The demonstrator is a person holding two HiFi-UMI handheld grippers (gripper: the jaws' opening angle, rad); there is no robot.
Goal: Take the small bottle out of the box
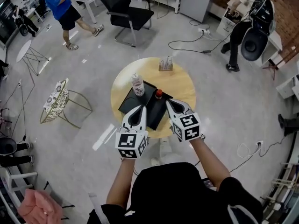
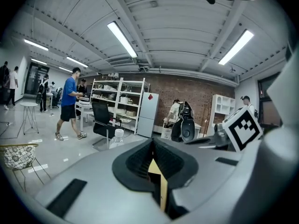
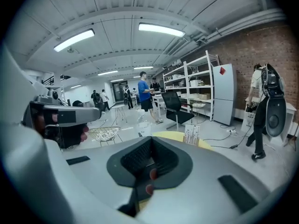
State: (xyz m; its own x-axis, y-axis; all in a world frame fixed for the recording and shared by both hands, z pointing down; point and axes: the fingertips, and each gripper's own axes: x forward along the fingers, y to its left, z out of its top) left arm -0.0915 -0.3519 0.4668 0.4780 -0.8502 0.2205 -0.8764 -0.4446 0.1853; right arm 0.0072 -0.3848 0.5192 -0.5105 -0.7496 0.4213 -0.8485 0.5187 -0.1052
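Observation:
A black box (image 1: 127, 103) lies on a round yellow table (image 1: 183, 85). In it stands a small red-capped bottle (image 1: 159, 94), next to a taller clear bottle (image 1: 137, 84) with a white cap. My left gripper (image 1: 141, 108) is shut and empty over the box's near side. The right gripper (image 1: 168, 102) is shut too, its tip just short of the red-capped bottle, touching nothing. In the right gripper view the red cap (image 3: 150, 174) shows through the gap under the shut jaws (image 3: 150, 140). The left gripper view has its jaws (image 2: 152, 141) shut, the clear bottle's cap (image 2: 118, 133) beyond.
A small holder with cards (image 1: 165, 64) stands at the table's far edge. On the floor around are a black office chair (image 1: 129, 11), a wire side table (image 1: 56, 100) and cables (image 1: 191, 43). A person in blue (image 1: 60, 6) walks at the far left, another (image 1: 243, 27) stands at the right.

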